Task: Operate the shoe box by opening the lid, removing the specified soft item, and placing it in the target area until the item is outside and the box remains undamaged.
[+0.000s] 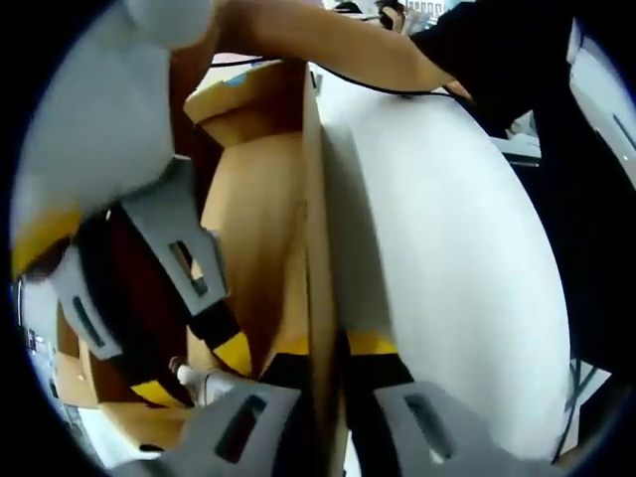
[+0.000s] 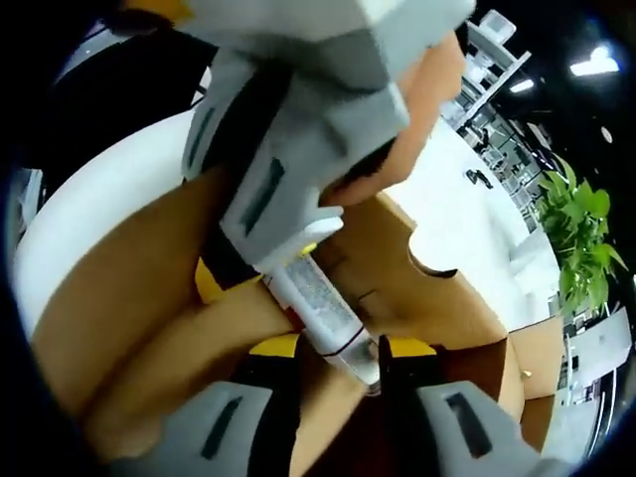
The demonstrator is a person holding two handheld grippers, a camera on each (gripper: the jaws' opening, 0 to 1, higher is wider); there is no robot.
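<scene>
- Tube first: the soft item looks like a small white squeeze tube [image 2: 318, 298] with a red band, lying slantwise inside the shoe box [image 1: 260, 214]. In the right gripper view it runs from the centre down toward 6 o'clock.
- Your right gripper [image 2: 343, 353] has its jaws spread on either side of the tube's lower end. One pad looks to be touching it, but I don't see a real squeeze.
- Your left gripper [image 1: 330, 353] is pinched onto the box's upright cardboard side wall, one pad on each face, at about 6 o'clock in the left gripper view. That's a good brace.
- My guess on handling: it's light, with a slick plastic skin and a squashy body, so it'll dent and may squirt out of a hard pinch. Grab it across the middle or near the stiffer cap end, and close gently.
- The cardboard is thin and the notched flap [image 2: 437, 273] sits at 3 o'clock, so lift straight out and don't drag against the walls.
- The white table [image 1: 447, 258] at 3 o'clock in the left gripper view, beside the box, looks like the place to set it down.
</scene>
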